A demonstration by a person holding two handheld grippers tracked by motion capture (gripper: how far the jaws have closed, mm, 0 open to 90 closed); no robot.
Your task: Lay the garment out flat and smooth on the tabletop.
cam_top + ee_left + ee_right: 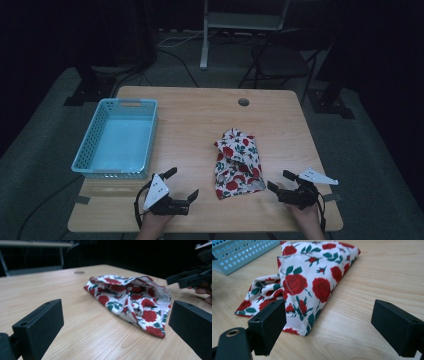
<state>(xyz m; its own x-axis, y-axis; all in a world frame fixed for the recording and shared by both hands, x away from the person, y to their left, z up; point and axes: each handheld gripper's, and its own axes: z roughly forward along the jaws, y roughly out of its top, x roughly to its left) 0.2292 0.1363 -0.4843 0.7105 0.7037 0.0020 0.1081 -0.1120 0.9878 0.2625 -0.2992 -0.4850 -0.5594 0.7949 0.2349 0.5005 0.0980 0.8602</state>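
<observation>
The rose-print cloth (pixel 237 163) lies crumpled on the table (pixel 200 120) between the two tongs, nearer the right tongs (pixel 281 182), whose spread, empty jaws face its near corner, apparently lined up for a pinch there. The left tongs (pixel 183 184) rest low with jaws likewise released and nothing between them, the cloth just ahead. The blue basket (pixel 118 137) stands beyond the left tongs, probably the cloth's destination.

One rose-print cloth (pixel 237 163) lies on the tabletop (pixel 190 120), along with one blue perforated basket (pixel 119 137). Two claws are present: one left claw (pixel 181 184), one right claw (pixel 280 181). One round grommet hole (pixel 243 102) is noted.
</observation>
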